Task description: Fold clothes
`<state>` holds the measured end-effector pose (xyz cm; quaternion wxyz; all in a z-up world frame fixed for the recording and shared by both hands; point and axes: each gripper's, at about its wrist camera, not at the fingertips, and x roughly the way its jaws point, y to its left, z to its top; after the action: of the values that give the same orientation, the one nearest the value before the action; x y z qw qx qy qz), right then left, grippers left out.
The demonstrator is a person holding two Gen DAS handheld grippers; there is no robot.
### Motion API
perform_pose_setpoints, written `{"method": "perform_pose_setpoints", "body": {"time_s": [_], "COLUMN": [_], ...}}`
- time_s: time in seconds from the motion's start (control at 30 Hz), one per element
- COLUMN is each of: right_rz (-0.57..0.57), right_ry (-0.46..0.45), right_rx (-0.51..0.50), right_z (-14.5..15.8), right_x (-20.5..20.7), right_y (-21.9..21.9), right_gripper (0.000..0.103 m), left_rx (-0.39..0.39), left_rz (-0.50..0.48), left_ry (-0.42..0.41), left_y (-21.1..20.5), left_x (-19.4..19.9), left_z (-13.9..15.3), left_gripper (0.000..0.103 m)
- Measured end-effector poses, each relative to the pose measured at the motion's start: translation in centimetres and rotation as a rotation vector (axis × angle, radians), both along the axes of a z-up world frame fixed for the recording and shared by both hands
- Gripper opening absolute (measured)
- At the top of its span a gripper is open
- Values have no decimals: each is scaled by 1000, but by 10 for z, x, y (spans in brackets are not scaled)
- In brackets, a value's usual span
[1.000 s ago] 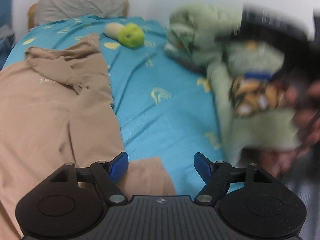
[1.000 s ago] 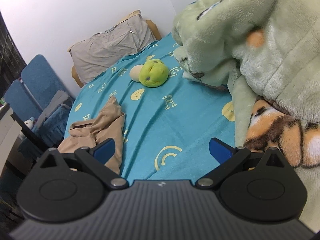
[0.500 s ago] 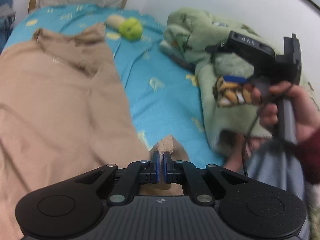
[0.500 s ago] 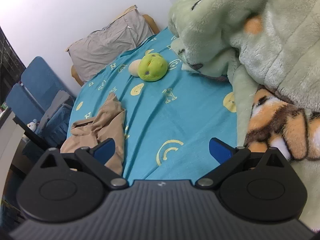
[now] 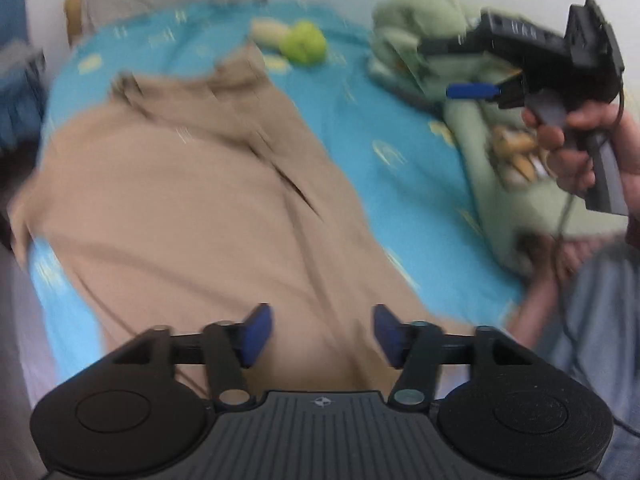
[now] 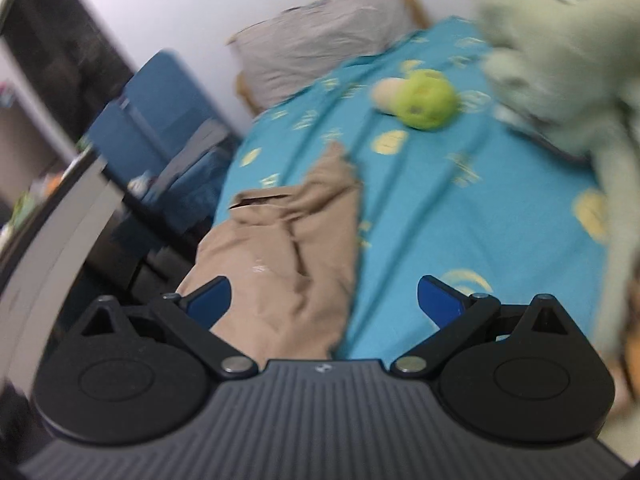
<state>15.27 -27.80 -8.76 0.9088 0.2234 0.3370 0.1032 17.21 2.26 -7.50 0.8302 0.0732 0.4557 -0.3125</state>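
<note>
While blur smears both views, enough to read: left gripper [image 5: 322, 334] low over the near end of the tan garment [image 5: 192, 216], blue fingers [image 5: 256, 334] spread wide, nothing between them, tan cloth showing in the gap. Garment lying lengthwise on the turquoise bedsheet [image 5: 384, 168], rumpled and creased, far end bunched toward the head of the bed. Over in the upper right of the left view, right gripper [image 5: 472, 91] up in the air, held by a hand [image 5: 576, 148], hovering in front of the pale green fleece blanket [image 5: 516, 200]; only one blue finger seen there. From the right wrist view, plain enough: right gripper [image 6: 322, 300] with fingers [image 6: 208, 300] spread wide apart, empty, above the bed, garment [image 6: 288, 248] below on the left, bare bedsheet [image 6: 460, 208] on the right. Green plush toy [image 6: 426, 104] farther up the sheet, well apart from the garment, a cream-coloured piece just beside it. Grey pillow [image 6: 320, 44] at the head of the bed against the white wall. Blue chair [image 6: 160, 108] off the bed's left side. Fleece blanket [image 6: 568, 52] heaped along the right edge.
</note>
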Motion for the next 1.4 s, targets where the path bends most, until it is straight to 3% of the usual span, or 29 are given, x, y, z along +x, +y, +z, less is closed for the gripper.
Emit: {"method": "perform_pose_setpoints", "body": {"time_s": [0.17,0.27,0.43,0.53,0.6,0.67,0.7,0.77,0.8,0.87,0.93,1.0,1.13,1.27,1.4], "right_rz": [104,113,49,32,58,91,99,93,90,58,20,-4,-57,-86,-101], "right_ry": [-71,-113,-94,-103,-91,-73,-66,-74,-79,-75,-92,-118,-159,-192,-183], "right_rx": [-96,-175,-95,-31,-10,-10,-38,-96,-125,-138,-140,-157,-170,-246,-276], "right_z": [-16,-46,-102,-124,-134,-141,-144,-145,-145,-142,-132,-116,-75,-51,-62], "right_x": [97,155,230,254,266,277,281,283,283,283,281,283,303,334,372], "right_y": [22,33,30,27,30,36,41,48,51,49,46,45,42,39,34], "right_gripper": [101,101,101,101,101,83,66,47,26,20,16,15,14,14,14], "left_rx": [54,66,106,97,32,-59,-106,-138,-104,-37,-9,-7,-4,-2,35], "left_rz": [167,222,203,235,245,262,274,326,361,383,386,400,455,504,516], "left_ry": [-157,-214,-383,-379,-340,-279,-243,-210,-201,-228,-255,-262,-352,-416,-430], "left_y": [34,43,36,34,36,37,36,31,25,13,6,2,-10,-21,-37], "left_x": [123,196,288,337,362,384,393,405,410,412,409,407,408,432,474], "left_z": [-21,-41,-66,-81,-86,-89,-93,-97,-102,-106,-99,-88,-45,-19,-37], "left_gripper": [73,74,82,81,81,81,81,81,70,54,9,7,6,6,9]}}
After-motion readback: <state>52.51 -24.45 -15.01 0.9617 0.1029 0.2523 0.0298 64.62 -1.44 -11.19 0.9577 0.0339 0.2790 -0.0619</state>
